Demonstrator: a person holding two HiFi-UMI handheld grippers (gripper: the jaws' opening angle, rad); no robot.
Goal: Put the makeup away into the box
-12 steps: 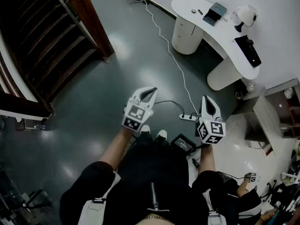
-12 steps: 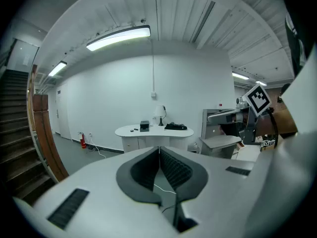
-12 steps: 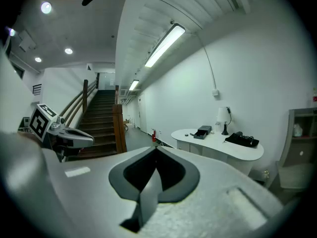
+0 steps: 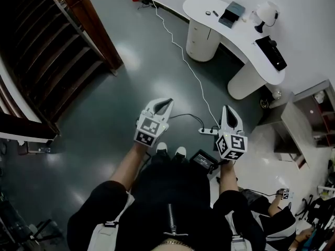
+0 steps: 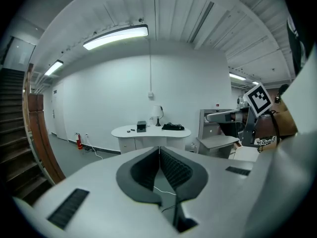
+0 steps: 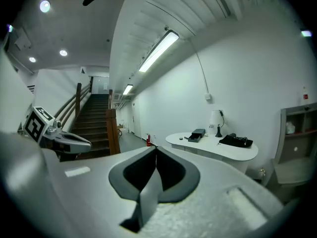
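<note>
Head view: my left gripper (image 4: 168,101) and right gripper (image 4: 229,109) hang over the grey floor (image 4: 146,61). A dark box (image 4: 232,13) sits on the curved white desk (image 4: 246,51) at one o'clock, well apart.

Left gripper view: my fingers meet on nothing, with the desk at twelve o'clock beyond them.

Right gripper view: my fingers are likewise together and empty, with the box at two o'clock of their tips.

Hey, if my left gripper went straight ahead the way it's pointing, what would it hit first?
Nothing close: ahead of the left gripper lies only floor, then probably the curved white desk, though depth is unclear.
</note>
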